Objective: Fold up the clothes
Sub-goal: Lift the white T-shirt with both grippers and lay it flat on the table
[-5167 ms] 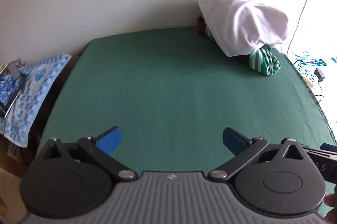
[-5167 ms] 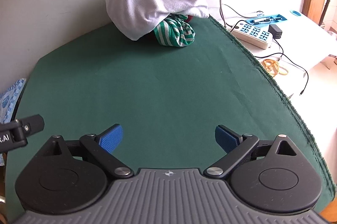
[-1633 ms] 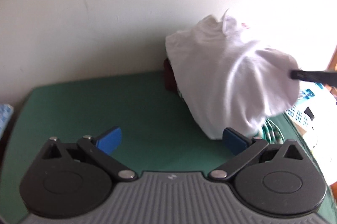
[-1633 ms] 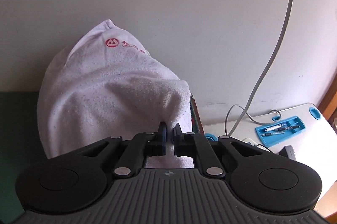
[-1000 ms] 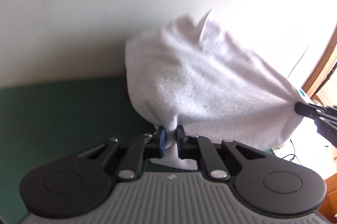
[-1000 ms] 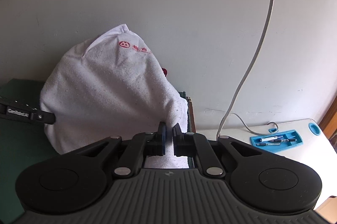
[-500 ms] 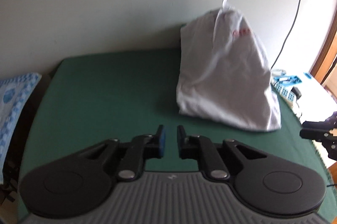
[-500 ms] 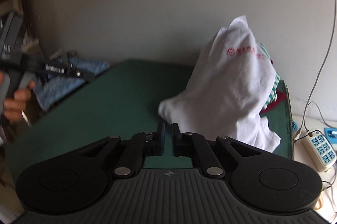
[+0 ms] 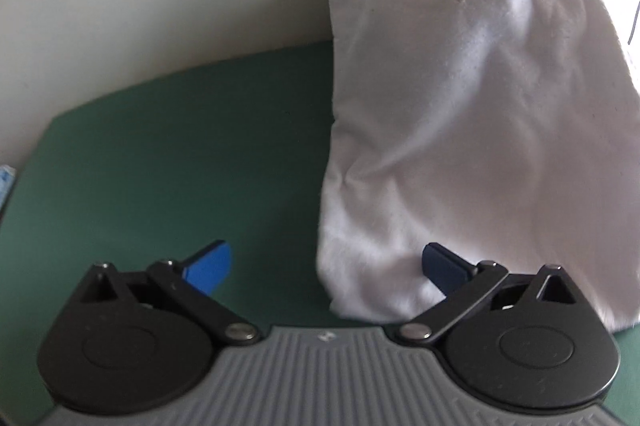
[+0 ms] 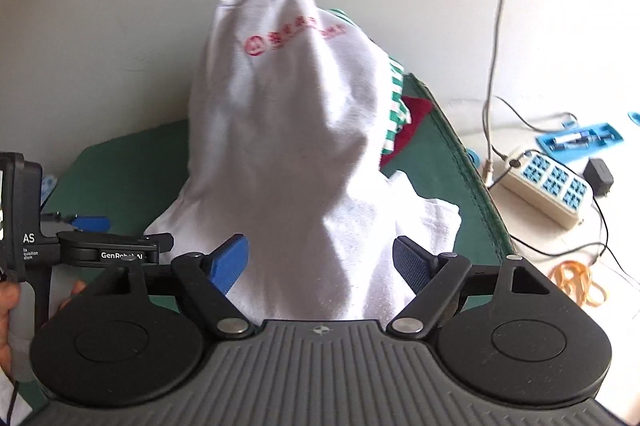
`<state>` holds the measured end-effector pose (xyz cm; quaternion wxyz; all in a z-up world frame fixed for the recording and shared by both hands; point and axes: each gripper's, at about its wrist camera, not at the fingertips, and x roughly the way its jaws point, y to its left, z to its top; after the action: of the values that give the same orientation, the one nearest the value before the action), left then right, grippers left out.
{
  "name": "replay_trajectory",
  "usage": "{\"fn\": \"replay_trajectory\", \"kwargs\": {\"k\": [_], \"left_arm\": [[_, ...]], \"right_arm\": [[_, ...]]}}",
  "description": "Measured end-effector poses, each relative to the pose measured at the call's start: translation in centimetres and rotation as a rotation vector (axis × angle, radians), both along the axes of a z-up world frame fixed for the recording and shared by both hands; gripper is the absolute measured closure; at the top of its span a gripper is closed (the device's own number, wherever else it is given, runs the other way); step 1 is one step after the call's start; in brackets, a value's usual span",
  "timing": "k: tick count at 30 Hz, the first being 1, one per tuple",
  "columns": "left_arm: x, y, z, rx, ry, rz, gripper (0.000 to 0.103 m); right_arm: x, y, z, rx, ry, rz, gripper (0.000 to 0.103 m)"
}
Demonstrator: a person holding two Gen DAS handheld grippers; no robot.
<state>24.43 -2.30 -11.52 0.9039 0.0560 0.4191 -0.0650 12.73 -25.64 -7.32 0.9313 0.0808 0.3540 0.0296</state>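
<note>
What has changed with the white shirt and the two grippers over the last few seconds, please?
Both grippers pinched the white shirt, drew its lower part out over the green table, then let go. The left gripper and right gripper are now open at its near edge. Its top still drapes the striped garment and the rest of the pile.

White garment (image 10: 288, 146), red logo (image 10: 280, 40), green table (image 9: 180, 146).

Both tools (image 9: 326, 266) (image 10: 320, 258) now spread wide — white shirt (image 10: 296, 146) released.
</note>
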Motion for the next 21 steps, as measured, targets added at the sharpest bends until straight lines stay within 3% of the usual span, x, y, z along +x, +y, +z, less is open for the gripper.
{"fn": "replay_trajectory", "kwargs": {"k": [3, 5, 6, 7, 8, 9, 10, 15, 21], "left_arm": [[1.5, -1.1, -0.7, -0.016, 0.026, -0.021, 0.002], [2.1, -1.4, -1.0, -0.044, 0.044, -0.022, 0.012], [2.3, -1.4, -0.7, -0.072, 0.052, -0.025, 0.026], [2.5, -1.4, -0.5, -0.101, 0.060, -0.027, 0.046], [2.7, -1.4, -0.2, -0.124, 0.068, -0.028, 0.055], [2.8, -1.4, 0.0, -0.131, 0.074, -0.024, 0.075], [2.9, -1.4, 0.3, -0.138, 0.081, -0.021, 0.087], [2.0, -0.7, 2.0, -0.134, 0.059, 0.013, 0.094], [-4.9, 2.2, 7.6, -0.127, -0.114, 0.005, 0.095]], "right_arm": [[0.8, -0.3, -1.5, -0.010, 0.034, -0.031, 0.024], [1.3, -0.4, -2.6, -0.016, 0.056, -0.052, 0.026], [1.6, -0.5, -3.1, -0.019, 0.068, -0.063, 0.030], [1.9, -0.5, -3.6, -0.036, 0.084, -0.070, 0.043], [2.1, -0.4, -4.0, -0.049, 0.101, -0.070, 0.056], [2.5, -0.4, -4.6, -0.045, 0.118, -0.063, 0.079], [2.6, -0.5, -5.0, -0.026, 0.132, -0.056, 0.092], [1.7, -0.7, -3.8, 0.024, 0.071, -0.058, 0.098], [-2.0, 0.9, 0.8, -0.032, -0.086, 0.039, 0.098]]}}
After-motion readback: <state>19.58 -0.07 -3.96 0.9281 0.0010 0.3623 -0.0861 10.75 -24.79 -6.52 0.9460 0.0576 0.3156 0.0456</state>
